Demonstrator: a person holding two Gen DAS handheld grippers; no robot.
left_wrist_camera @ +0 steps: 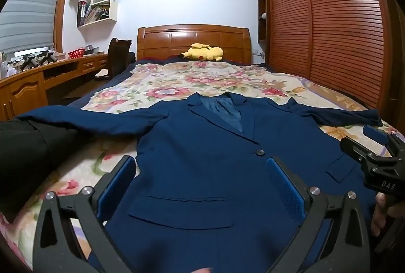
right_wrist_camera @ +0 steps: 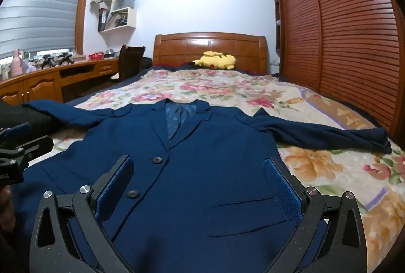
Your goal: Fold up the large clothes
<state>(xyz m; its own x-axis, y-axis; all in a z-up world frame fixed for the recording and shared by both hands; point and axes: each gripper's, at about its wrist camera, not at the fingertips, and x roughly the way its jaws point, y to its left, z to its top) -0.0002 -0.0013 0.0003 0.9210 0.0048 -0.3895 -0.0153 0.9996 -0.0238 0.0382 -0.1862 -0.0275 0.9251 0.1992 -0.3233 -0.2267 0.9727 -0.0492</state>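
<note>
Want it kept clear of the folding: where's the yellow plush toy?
In both wrist views the yellow plush toy lies at the bed's far end, against the wooden headboard, well beyond the jacket.

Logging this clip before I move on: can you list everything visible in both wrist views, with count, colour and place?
blazer: one, navy, spread flat face up on the bed, sleeves out to both sides
bedspread: one, cream with pink and orange flowers, covering the bed
plush toy: one, yellow, lying by the headboard
headboard: one, brown wood, far end of the bed
wardrobe doors: brown slatted wood, right of the bed
desk: one, brown wood, left of the bed
wall shelves: white, above the desk
dark garment: one, black, left edge of the bed
left tongs: black with blue pads, open above the blazer
right tongs: same, open above the blazer
</note>
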